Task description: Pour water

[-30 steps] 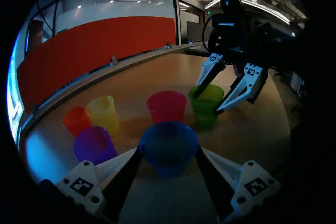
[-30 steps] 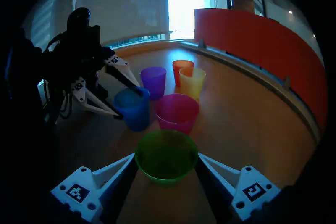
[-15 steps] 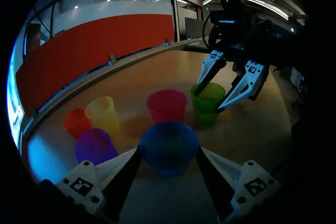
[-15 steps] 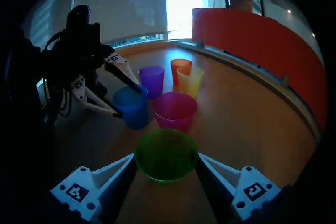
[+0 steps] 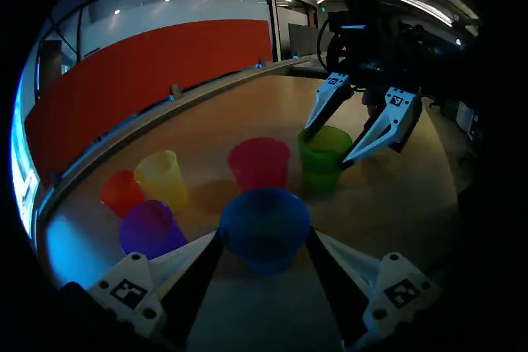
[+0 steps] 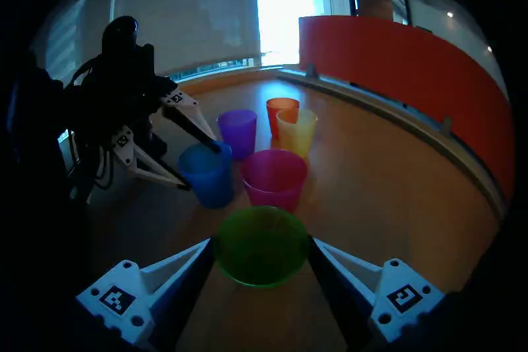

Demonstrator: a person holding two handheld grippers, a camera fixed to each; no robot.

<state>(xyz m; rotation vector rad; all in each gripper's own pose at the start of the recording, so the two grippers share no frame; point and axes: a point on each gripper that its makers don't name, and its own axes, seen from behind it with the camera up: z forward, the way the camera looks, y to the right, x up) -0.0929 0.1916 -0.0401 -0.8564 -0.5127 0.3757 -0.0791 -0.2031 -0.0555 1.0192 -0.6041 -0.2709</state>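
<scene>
Now the left gripper [image 5: 264, 233] clamps the blue cup [image 5: 264, 220] and the right gripper [image 6: 261, 241] clamps the green cup [image 6: 261, 253], both over the table [image 5: 389, 200]. A pink cup [image 5: 259, 162] stands just between them, with purple [image 5: 150, 228], yellow [image 5: 161, 179] and orange [image 5: 119, 191] cups clustered nearby.

Our white two-finger left gripper [image 5: 264, 236] clamps both fingers against a translucent blue plastic cup [image 5: 264, 216]. Facing it, our matching right gripper [image 6: 261, 243] grips a translucent green plastic cup [image 6: 261, 261] the same way.
</scene>
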